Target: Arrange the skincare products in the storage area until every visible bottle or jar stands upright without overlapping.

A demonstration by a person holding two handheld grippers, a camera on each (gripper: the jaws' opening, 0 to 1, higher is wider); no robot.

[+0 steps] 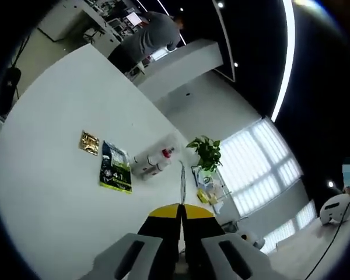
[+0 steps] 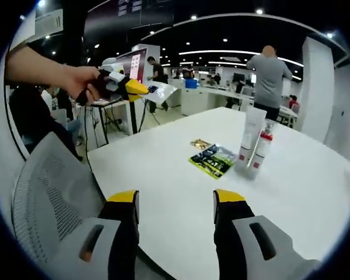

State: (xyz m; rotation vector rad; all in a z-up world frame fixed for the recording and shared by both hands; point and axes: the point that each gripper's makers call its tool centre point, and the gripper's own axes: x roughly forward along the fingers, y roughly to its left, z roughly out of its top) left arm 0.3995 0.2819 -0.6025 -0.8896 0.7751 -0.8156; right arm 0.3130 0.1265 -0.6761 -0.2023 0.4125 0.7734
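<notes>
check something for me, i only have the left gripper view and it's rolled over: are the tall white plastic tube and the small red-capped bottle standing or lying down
Observer: In the right gripper view, the tall white plastic tube and the small red-capped bottle stand upright, close together on the white table.
Operator: what's that thin edge between my jaws
Observer: The left gripper is shut on a pale flat packet, held in the air off the table's edge.
Operator: is the other gripper carrying anything
Observer: No, the right gripper is open and empty, at the table's near edge.
</notes>
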